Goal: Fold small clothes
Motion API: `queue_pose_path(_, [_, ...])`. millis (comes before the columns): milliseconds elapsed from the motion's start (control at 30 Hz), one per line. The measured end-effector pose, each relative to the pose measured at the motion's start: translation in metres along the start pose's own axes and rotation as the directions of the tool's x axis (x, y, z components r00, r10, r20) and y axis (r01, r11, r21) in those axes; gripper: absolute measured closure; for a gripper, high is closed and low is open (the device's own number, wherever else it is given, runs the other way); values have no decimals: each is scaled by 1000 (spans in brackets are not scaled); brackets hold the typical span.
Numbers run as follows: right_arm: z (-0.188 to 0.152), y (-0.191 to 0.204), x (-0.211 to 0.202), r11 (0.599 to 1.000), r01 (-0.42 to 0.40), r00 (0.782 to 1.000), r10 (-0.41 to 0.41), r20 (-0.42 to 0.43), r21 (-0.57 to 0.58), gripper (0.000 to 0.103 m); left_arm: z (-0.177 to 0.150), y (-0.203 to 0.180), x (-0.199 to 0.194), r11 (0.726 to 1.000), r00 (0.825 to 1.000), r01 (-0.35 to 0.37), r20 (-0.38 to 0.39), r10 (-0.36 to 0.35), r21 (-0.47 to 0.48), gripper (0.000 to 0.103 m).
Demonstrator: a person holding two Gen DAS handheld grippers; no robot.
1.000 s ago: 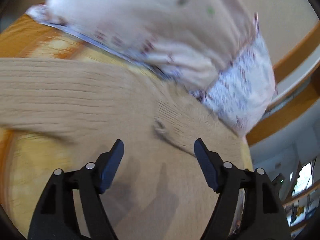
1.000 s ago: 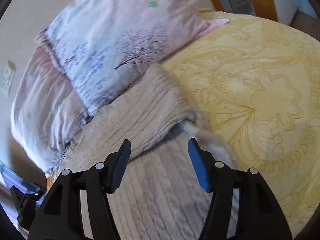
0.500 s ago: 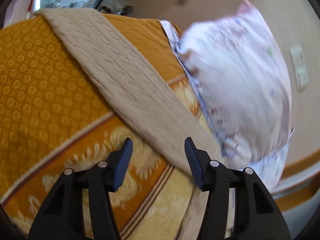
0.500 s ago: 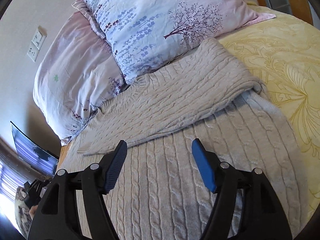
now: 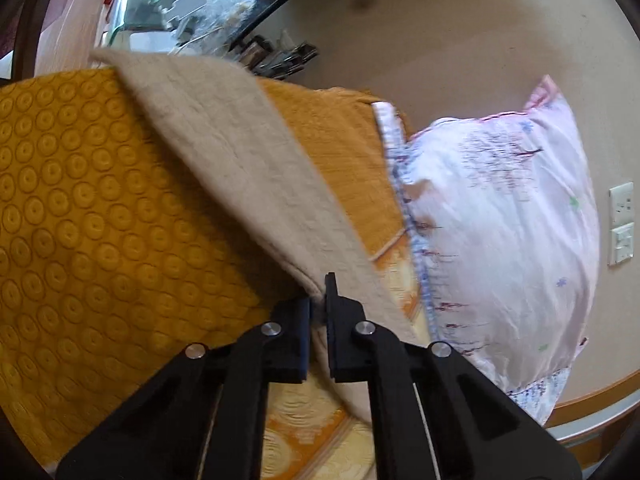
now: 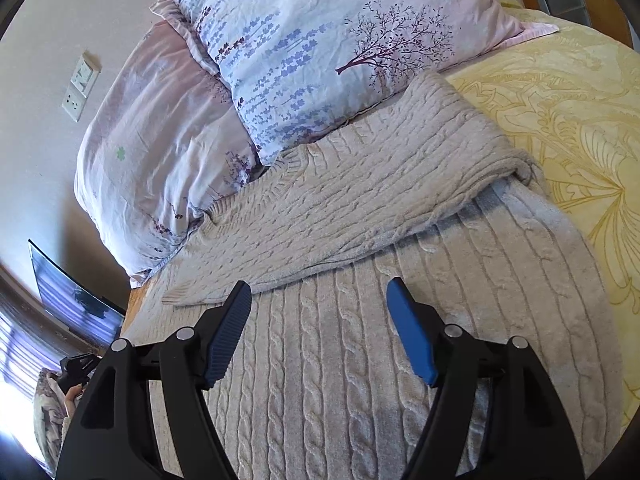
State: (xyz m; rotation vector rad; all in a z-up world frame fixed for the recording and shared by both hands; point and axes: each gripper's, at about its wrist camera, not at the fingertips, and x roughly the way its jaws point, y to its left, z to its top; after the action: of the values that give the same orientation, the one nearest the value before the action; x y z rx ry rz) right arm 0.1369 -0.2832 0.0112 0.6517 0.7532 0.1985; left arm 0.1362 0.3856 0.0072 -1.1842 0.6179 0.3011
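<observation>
A beige cable-knit sweater (image 6: pixel 360 360) lies flat on the bed, one sleeve (image 6: pixel 360 200) folded across its upper part. My right gripper (image 6: pixel 318 332) is open and empty, just above the sweater's body. In the left wrist view my left gripper (image 5: pixel 318 312) is shut on the edge of the sweater's other sleeve (image 5: pixel 224 152), which stretches up and to the left over the orange bedspread (image 5: pixel 80 220).
Two floral pillows (image 6: pixel 320 40) (image 5: pixel 500 240) lie at the head of the bed against the wall. The yellow bedspread (image 6: pixel 560 112) spreads to the right of the sweater. A dark screen (image 6: pixel 72 300) and cluttered glass shelf (image 5: pixel 180 0) stand past the bed's left edge.
My left gripper has swung to the outstretched sleeve and shut on its edge. My right gripper has let the folded sleeve lie and drawn back a little, still open.
</observation>
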Motion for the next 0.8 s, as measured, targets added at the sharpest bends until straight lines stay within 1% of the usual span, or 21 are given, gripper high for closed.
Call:
queue_pose_path(67, [0, 1, 0, 1000, -7, 1000, 7, 1, -1, 31, -4, -18, -6, 999, 999, 34, 17, -35, 39, 97])
queue_pose_path(133, [-1, 1, 0, 1000, -16, 1000, 16, 0, -5, 31, -13, -45, -9, 992, 995, 94, 11, -95, 85, 98])
queue_pose_path(167, [-1, 2, 0, 1000, -18, 1000, 18, -1, -6, 31, -22, -66, -9, 983, 991, 135, -7, -135, 122, 98])
queue_pose_path(233, [-1, 2, 0, 1000, -25, 1000, 25, 0, -9, 31, -39, -96, -8, 965, 983, 185, -35, -181, 187, 98])
queue_pose_path(267, [-1, 3, 0, 1000, -27, 1000, 27, 0, -9, 31, -50, -113, -6, 952, 977, 212, -56, -204, 223, 98])
queue_pose_path(300, [-1, 3, 0, 1000, -30, 1000, 30, 2, -8, 31, -68, -135, -2, 930, 968, 249, -91, -232, 272, 98])
queue_pose_path(367, [-1, 2, -1, 999, -33, 999, 33, 4, -4, 31, -96, -165, 6, 894, 952, 302, -151, -266, 331, 98])
queue_pose_path(400, [-1, 2, -1, 999, -35, 999, 35, 6, -2, 31, -115, -181, 11, 871, 940, 335, -193, -282, 359, 98])
queue_pose_path(433, [-1, 2, -2, 999, -37, 999, 37, 7, 0, 31, -138, -197, 20, 842, 920, 381, -250, -302, 382, 98])
queue_pose_path(467, [-1, 1, -2, 999, -39, 999, 39, 9, 1, 31, -154, -207, 25, 824, 906, 407, -288, -309, 395, 98])
queue_pose_path(533, [-1, 1, -2, 999, -42, 999, 42, 10, 4, 31, -205, -227, 42, 773, 874, 455, -386, -294, 442, 98])
queue_pose_path(567, [-1, 1, -2, 999, -43, 999, 43, 7, 6, 31, -232, -233, 52, 752, 858, 472, -436, -271, 461, 97])
queue_pose_path(633, [-1, -1, -3, 999, -38, 999, 38, -10, 14, 31, -274, -235, 71, 727, 828, 489, -519, -213, 482, 97])
queue_pose_path(667, [-1, -1, -4, 999, -36, 999, 36, -23, 12, 31, -293, -234, 82, 718, 816, 487, -552, -170, 498, 93])
queue_pose_path(700, [-1, 0, -6, 999, -33, 999, 33, -30, 6, 31, -313, -231, 95, 713, 804, 469, -586, -100, 522, 83])
queue_pose_path(733, [0, 1, -9, 1000, -27, 999, 27, -36, -4, 31, -328, -225, 106, 712, 786, 457, -617, -42, 533, 79])
queue_pose_path(800, [6, 5, -20, 999, -16, 999, 15, -33, -38, 31, -337, -213, 110, 716, 759, 459, -651, -9, 526, 60])
